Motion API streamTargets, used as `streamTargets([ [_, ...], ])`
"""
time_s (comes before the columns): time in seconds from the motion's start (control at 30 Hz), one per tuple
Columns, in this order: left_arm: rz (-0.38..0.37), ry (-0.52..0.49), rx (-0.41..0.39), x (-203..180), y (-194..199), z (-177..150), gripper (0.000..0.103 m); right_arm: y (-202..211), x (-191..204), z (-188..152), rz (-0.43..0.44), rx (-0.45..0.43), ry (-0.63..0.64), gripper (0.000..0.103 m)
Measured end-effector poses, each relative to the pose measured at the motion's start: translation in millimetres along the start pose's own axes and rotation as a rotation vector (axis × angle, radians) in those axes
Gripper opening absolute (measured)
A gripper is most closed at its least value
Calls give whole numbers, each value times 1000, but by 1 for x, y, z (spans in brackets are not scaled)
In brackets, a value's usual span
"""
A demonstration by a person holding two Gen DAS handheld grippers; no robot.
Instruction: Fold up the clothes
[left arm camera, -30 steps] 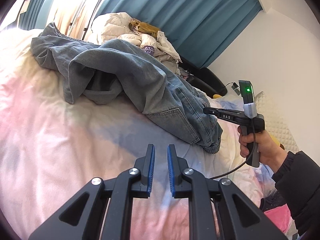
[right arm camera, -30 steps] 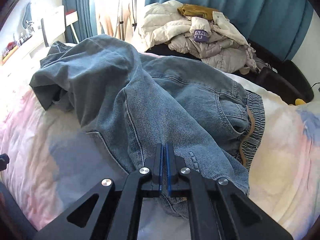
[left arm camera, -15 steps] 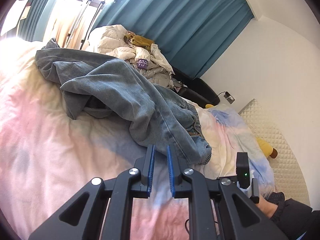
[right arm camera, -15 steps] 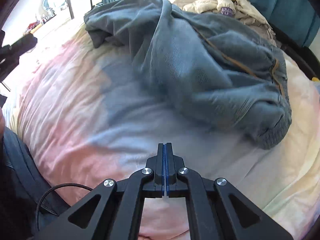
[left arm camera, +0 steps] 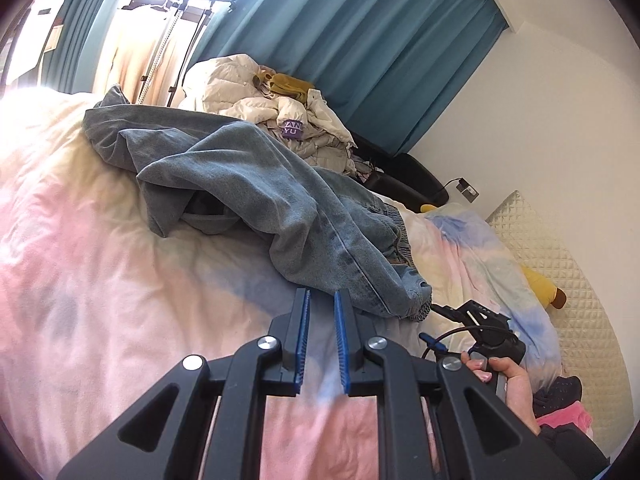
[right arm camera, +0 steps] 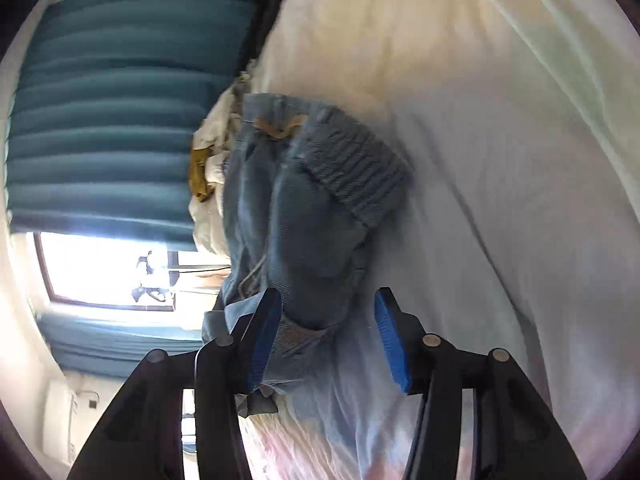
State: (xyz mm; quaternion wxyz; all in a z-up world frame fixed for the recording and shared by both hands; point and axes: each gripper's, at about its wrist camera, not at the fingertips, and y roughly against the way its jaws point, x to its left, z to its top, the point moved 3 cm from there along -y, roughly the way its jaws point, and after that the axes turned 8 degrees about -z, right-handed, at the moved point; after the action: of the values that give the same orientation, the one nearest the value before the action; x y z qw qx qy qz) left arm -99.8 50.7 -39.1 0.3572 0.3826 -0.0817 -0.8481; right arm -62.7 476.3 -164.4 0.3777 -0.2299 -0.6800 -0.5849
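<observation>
Here the jeans (left arm camera: 256, 184) lie crumpled in a heap across the bed (left arm camera: 80, 280), on a duvet washed in pink, blue and cream. The left hand-held gripper (left arm camera: 320, 312) hovers above the duvet just short of the near edge of the denim, its blue-padded jaws a little apart and holding nothing. In the right wrist view the scene is rolled onto its side: the right hand-held gripper (right arm camera: 326, 344) has its jaws spread wide, and the ribbed waistband end of the jeans (right arm camera: 320, 216) sits between them, the left pad touching or nearly touching the fabric while the right pad stands clear over the bed (right arm camera: 500, 140). From the left wrist view the right hand-held gripper (left arm camera: 436, 310) appears low at the right, in a hand (left arm camera: 504, 380), its tip at the frayed corner of the jeans. Behind the bed a pile of pale jackets (left arm camera: 280, 112) rests before a teal curtain (left arm camera: 360, 40).
</observation>
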Motion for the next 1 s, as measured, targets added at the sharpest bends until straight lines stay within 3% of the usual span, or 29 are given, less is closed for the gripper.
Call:
streamTargets([
  [0.07, 4, 12, -2, 4, -1, 1, 12, -9, -4, 9, 36, 28, -67, 66],
  [0.17, 11, 40, 13, 12, -7, -1, 12, -15, 4, 27, 90, -44, -84, 77],
  [0.23, 23, 54, 25, 18, -13, -2, 12, -26, 7, 37, 95, -80, -75, 77],
  [0.37, 49, 86, 36, 30, -20, -5, 12, -72, -3, 51, 49, -10, -112, 78],
  [0.43, 62, 103, 37, 37, -23, -5, 12, -81, -5, 54, 28, -15, -114, 77],
  [0.47, 69, 110, 38, 40, -25, -5, 12, -82, -4, 55, 17, -28, -107, 72],
  [0.5, 76, 115, 40, 44, -27, -5, 12, -79, -2, 54, 3, -62, -81, 57],
  [0.53, 84, 120, 43, 47, -30, -5, 12, -76, 2, 56, -41, -94, -45, 50],
  [0.6, 97, 129, 52, 53, -35, -7, 12, -70, 4, 58, -121, -139, 33, 25],
  [0.7, 114, 126, 66, 59, -40, -10, 12, -50, 14, 59, -140, -229, 72, 17],
  [0.87, 139, 96, 62, 59, -38, -9, 12, 13, 39, 68, -222, -507, 257, 16],
  [0.93, 141, 90, 56, 59, -36, -6, 12, 15, 42, 84, -292, -548, 300, 16],
  [1.0, 140, 84, 55, 58, -35, -4, 12, 4, 28, 95, -349, -498, 318, 16],
])
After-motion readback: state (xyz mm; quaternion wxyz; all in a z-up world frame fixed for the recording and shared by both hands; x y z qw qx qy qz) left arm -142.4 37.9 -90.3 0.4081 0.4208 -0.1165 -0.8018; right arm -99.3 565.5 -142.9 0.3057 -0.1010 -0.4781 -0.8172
